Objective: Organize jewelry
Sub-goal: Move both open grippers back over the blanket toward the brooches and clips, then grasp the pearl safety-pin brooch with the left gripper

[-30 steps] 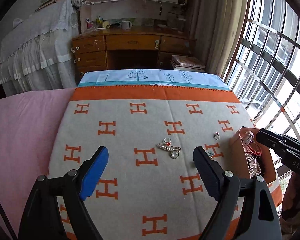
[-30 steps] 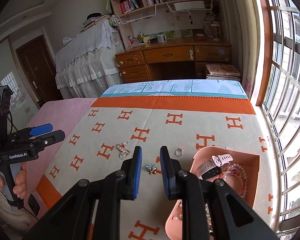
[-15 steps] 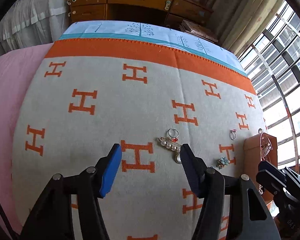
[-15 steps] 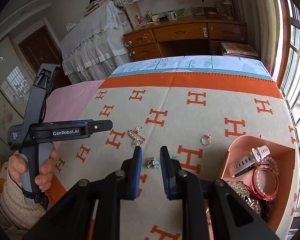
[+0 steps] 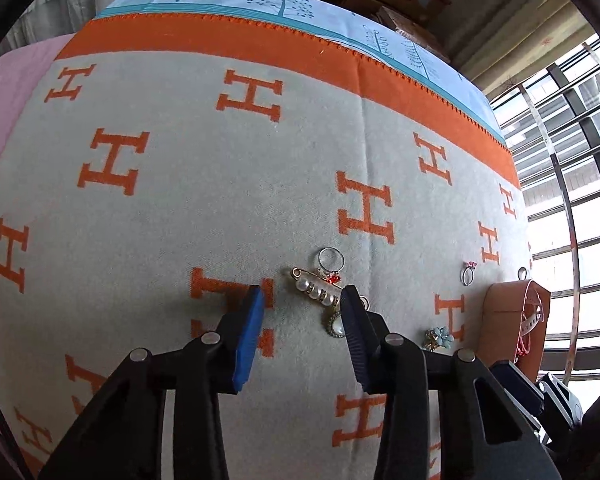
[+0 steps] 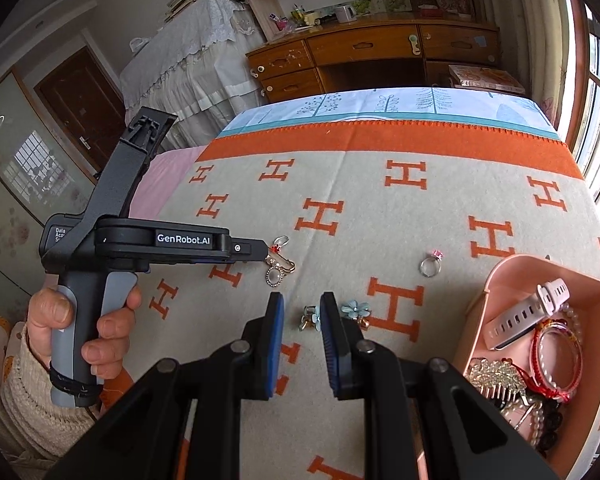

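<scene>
A gold pearl brooch (image 5: 320,292) with a round pendant lies on the H-patterned blanket (image 5: 204,184), a red-stone ring (image 5: 330,261) touching it. My left gripper (image 5: 303,300) is open, low over the blanket, its right finger at the brooch's end. A blue flower clip (image 6: 350,310) lies just ahead of my right gripper (image 6: 301,314), which is slightly open and empty above it. The brooch (image 6: 278,266) and a pink-stone ring (image 6: 430,264) also show in the right wrist view. A pink tray (image 6: 500,280) at right holds a watch, bracelets and a comb.
The tray (image 5: 500,304) shows at the blanket's right edge in the left wrist view, with the flower clip (image 5: 439,337) and the pink-stone ring (image 5: 468,274) beside it. A window is on the right, a wooden desk (image 6: 380,52) beyond the bed.
My left gripper has dropped toward the blanket, moved up to the pearl brooch and narrowed. My right gripper has moved forward and lower over the flower clip.
</scene>
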Motion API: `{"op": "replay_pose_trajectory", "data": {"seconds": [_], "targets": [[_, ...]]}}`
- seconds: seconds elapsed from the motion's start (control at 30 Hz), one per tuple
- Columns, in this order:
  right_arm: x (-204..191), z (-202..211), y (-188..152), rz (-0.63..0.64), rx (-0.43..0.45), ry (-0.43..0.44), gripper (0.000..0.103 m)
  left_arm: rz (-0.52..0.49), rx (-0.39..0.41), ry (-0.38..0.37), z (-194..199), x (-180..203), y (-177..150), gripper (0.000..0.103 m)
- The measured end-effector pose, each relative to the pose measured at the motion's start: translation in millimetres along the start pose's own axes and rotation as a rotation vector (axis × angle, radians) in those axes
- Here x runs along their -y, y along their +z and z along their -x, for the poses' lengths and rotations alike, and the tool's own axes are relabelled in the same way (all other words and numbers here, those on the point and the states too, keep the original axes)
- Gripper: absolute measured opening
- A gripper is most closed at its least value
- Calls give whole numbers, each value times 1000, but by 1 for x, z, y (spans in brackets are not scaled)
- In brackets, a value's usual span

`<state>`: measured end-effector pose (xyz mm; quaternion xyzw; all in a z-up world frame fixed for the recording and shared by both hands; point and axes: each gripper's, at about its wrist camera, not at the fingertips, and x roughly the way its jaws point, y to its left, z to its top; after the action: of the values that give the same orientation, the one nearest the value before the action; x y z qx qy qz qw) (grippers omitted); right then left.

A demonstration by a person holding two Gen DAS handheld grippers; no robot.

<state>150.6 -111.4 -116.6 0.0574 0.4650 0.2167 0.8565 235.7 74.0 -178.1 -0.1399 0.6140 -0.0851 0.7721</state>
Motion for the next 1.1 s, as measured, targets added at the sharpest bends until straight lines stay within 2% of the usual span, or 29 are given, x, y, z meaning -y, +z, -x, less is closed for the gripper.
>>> {"op": "replay_pose_trajectory", "data": {"seconds": [0.13, 0.27, 0.33, 0.4, 0.5, 0.73, 0.93, 1.03, 1.1], "targets": [[1, 2, -2, 1, 6, 7, 19, -4, -10, 45, -6, 11, 3, 29], [3, 5, -5, -6, 14, 13, 19, -11, -13, 88, -9, 23, 6, 29], [4, 6, -6, -8, 17, 15, 19, -39, -9, 134, -10, 32, 6, 28], [5, 7, -8, -10, 20, 17, 19, -80, 1, 185, -14, 44, 4, 21], [8, 10, -8, -16, 25, 20, 19, -122, 19, 221, -15, 55, 1, 20], [17, 15, -10, -33, 31, 22, 19, -156, 32, 236, -8, 47, -6, 20], [18, 13, -12, -33, 21, 30, 19, -120, 17, 230, 7, 14, -11, 20], [14, 8, -12, -20, 11, 36, 19, -77, -4, 204, 12, -4, -13, 8], [7, 4, -12, -4, 2, 39, 19, -41, -19, 149, 16, -14, -16, 5]]}}
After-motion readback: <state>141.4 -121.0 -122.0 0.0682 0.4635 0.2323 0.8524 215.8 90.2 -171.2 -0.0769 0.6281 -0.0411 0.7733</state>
